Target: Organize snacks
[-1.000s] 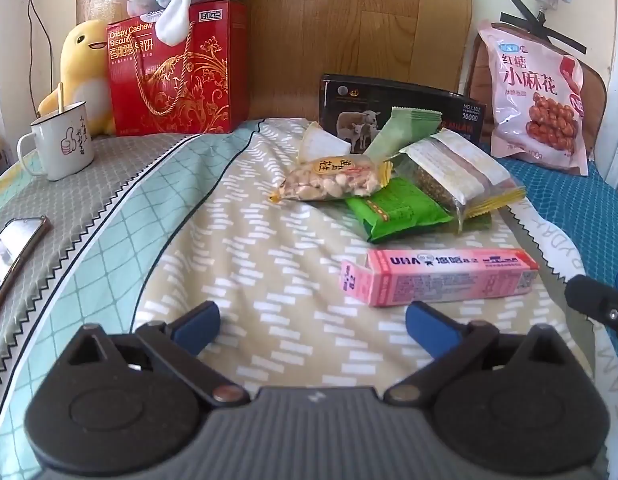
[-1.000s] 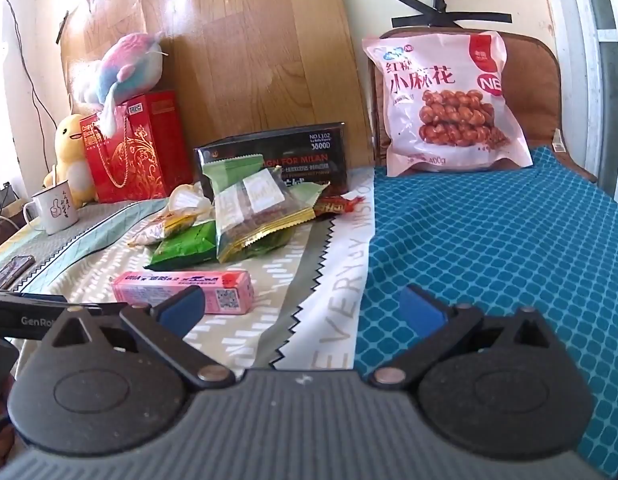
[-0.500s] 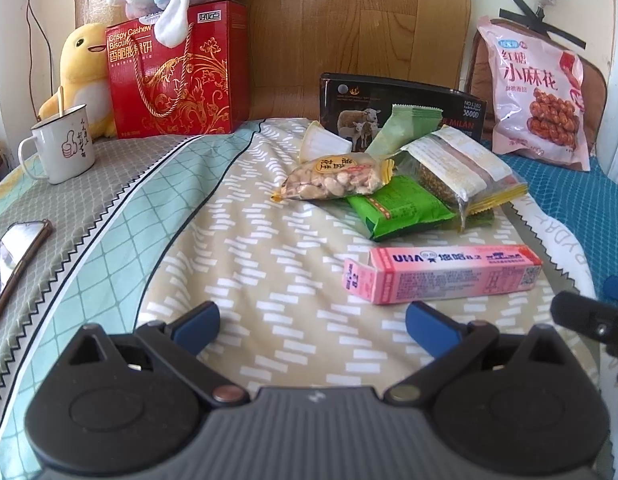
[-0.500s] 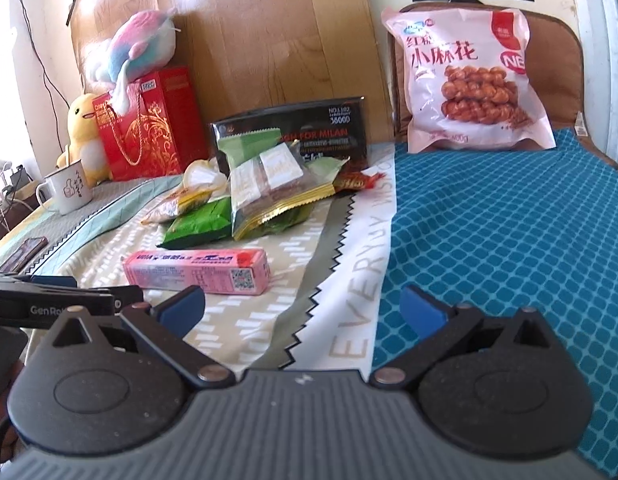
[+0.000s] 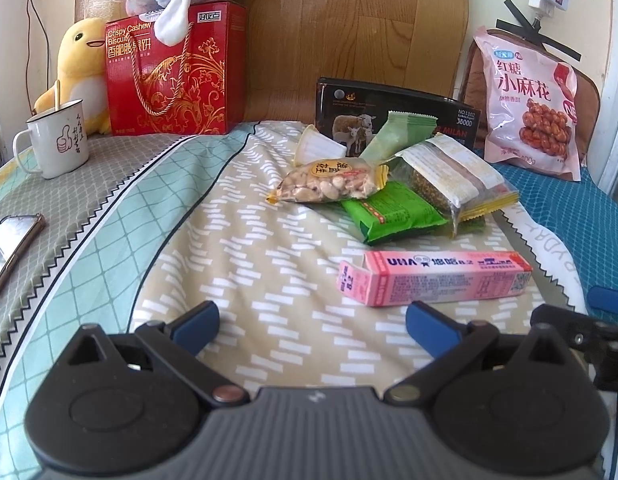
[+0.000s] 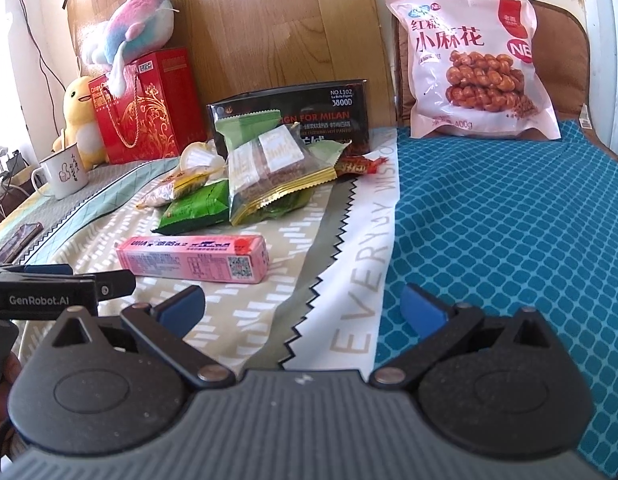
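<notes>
With the left claw [image 5: 312, 322] wide and empty, straddle the pink box [image 5: 435, 283] just ahead across its narrow width.

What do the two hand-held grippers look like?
Both match: the left hand-held gripper and right hand-held gripper have ribbed grey bodies, black linkage arms with round metal pivots, and blue finger pads. White "GenRobot.AI" lettering marks the left one's side.

Glossy plastic snack packets [image 5: 393, 211]; smooth pink cardboard box [image 5: 433, 282]; matt patterned cloth [image 5: 237, 248]; varnished wood headboard [image 5: 349, 20].
</notes>
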A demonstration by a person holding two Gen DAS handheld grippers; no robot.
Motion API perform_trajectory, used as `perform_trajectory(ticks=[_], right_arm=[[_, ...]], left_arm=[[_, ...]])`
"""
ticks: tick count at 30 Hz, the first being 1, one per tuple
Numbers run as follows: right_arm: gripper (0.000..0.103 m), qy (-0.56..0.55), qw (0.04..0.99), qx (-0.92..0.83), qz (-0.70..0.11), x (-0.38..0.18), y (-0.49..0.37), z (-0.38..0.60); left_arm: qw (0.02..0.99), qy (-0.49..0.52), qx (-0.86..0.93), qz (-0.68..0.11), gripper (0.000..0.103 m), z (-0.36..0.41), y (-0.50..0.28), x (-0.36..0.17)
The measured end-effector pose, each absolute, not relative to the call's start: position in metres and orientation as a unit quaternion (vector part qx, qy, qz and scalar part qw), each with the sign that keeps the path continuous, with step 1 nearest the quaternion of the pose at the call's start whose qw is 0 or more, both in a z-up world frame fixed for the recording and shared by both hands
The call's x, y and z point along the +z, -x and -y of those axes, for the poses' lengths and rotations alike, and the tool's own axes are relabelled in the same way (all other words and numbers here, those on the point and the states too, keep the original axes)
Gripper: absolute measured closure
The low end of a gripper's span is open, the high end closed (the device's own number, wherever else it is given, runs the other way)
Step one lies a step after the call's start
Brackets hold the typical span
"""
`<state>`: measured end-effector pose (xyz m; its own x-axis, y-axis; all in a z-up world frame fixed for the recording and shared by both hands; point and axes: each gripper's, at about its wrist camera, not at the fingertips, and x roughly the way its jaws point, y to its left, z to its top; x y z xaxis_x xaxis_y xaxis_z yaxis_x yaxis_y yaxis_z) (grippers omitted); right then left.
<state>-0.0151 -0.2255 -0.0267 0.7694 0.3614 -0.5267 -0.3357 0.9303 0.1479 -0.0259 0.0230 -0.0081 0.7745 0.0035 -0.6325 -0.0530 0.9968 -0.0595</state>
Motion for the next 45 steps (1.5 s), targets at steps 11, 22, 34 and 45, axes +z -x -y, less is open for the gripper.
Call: perform_trajectory(ticks=[11, 22, 34, 45], right_arm=[[0.000, -0.025, 0.940, 0.188, -0.283, -0.027, 0.015, 0.226], [0.000, -0.033, 0.940, 0.192, -0.281, -0.027, 0.014, 0.229], [0.000, -0.039, 0.940, 0.190, -0.280, -0.027, 0.015, 0.229], [0.000, -0.045, 0.940, 0.192, -0.279, -0.027, 0.015, 0.230]], left_arm=[[0.940, 0.025, 0.023, -0.341, 0.000, -0.018, 0.023, -0.009], [0.939, 0.024, 0.018, -0.343, 0.000, -0.021, 0.022, -0.009], [0.941, 0.045, 0.006, -0.335, 0.000, -0.026, 0.025, -0.008], [0.938, 0.025, 0.003, -0.345, 0.000, -0.026, 0.021, -0.008]])
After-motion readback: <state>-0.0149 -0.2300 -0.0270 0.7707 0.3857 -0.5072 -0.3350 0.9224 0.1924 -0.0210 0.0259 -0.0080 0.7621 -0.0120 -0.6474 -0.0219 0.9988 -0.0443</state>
